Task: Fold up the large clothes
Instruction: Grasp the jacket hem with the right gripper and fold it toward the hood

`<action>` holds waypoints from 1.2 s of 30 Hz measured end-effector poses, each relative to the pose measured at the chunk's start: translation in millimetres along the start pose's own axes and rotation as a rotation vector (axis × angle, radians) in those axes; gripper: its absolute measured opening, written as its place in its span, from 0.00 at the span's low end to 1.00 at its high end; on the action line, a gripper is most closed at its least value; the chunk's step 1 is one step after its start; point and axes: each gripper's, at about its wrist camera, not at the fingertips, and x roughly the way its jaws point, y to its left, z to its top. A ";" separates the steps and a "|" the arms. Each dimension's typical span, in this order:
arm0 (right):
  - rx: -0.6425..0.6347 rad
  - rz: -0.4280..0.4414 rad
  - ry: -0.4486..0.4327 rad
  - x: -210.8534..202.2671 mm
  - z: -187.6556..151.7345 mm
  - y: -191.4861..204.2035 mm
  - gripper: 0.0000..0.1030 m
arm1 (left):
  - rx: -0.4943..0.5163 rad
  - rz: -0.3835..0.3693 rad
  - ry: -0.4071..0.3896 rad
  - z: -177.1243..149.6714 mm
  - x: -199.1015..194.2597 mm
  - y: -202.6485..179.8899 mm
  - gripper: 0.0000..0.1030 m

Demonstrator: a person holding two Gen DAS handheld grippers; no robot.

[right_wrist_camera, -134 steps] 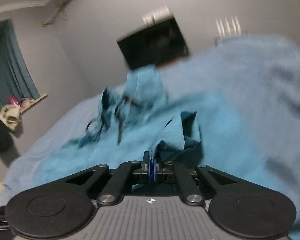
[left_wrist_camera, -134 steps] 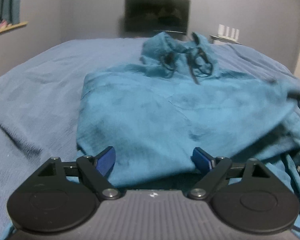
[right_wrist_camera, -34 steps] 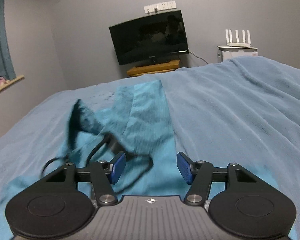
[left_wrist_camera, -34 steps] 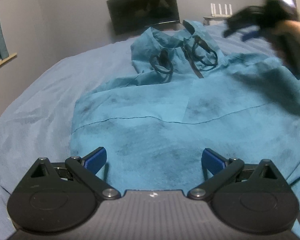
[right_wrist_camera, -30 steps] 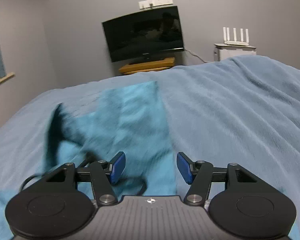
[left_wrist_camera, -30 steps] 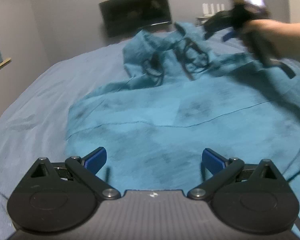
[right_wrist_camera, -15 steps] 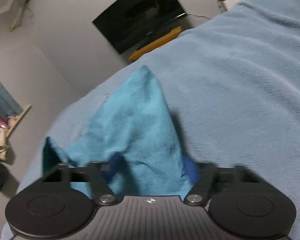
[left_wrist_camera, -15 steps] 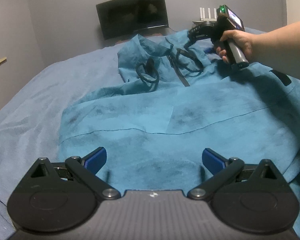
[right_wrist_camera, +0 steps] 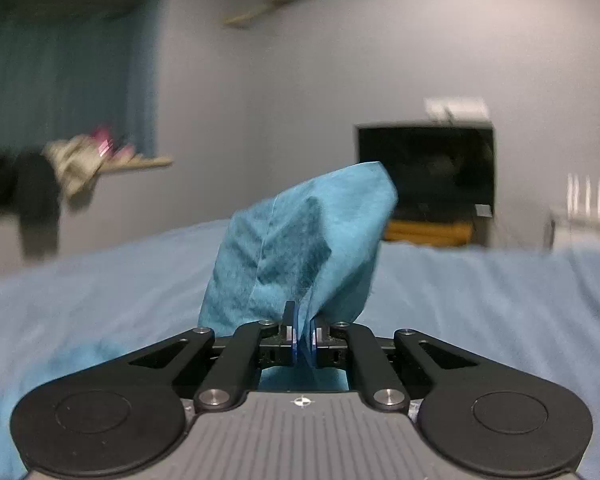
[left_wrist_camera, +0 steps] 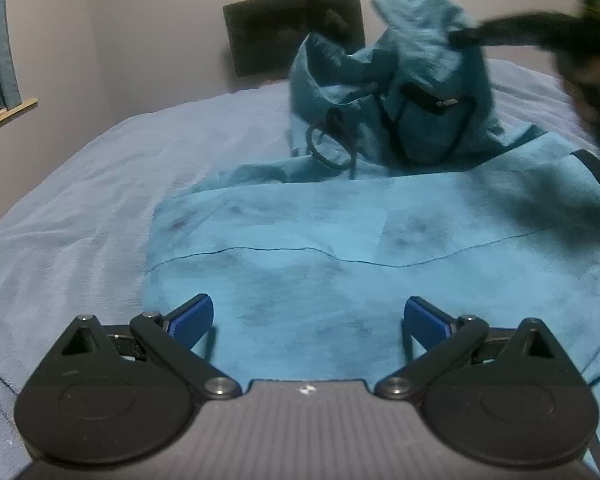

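Right claw (right_wrist_camera: 304, 338) clamped on raised hood (right_wrist_camera: 300, 248) of teal hoodie (left_wrist_camera: 340, 248), hood end away; left claw (left_wrist_camera: 308, 320) wide, empty.

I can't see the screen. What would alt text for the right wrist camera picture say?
The right gripper is shut on a bunched fold of a teal garment, lifted above a pale blue bed. Behind are a grey wall and a dark television.

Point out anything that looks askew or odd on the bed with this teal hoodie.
The hoodie lies mostly flat on the bed, but its hood is bunched and hoisted up, pinched in the shut right tongs. Black drawstrings loop loosely on the chest. The left tongs hover open near the hem.
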 end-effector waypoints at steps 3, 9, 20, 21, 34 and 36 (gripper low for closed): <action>-0.157 0.007 0.001 -42.7 -20.9 34.5 0.05 | -0.009 0.006 0.001 -0.7 -0.4 2.3 1.00; -0.320 0.004 0.074 -103.8 -75.0 82.5 0.02 | -0.051 -0.004 0.006 -0.3 -0.3 9.3 1.00; 0.059 -0.124 0.243 -152.9 -113.0 45.1 0.14 | -0.096 -0.007 -0.001 1.4 -1.6 18.6 1.00; 0.112 -0.128 0.229 -157.2 -109.8 45.7 0.20 | -0.100 -0.009 -0.004 1.7 -2.4 19.4 1.00; 0.500 -0.107 0.364 -178.2 -76.6 67.1 0.80 | -0.168 0.028 -0.002 -1.0 -12.7 44.2 1.00; 0.549 -0.120 0.393 -164.5 -84.0 65.9 0.80 | -0.176 0.024 0.004 -2.3 -10.8 46.3 1.00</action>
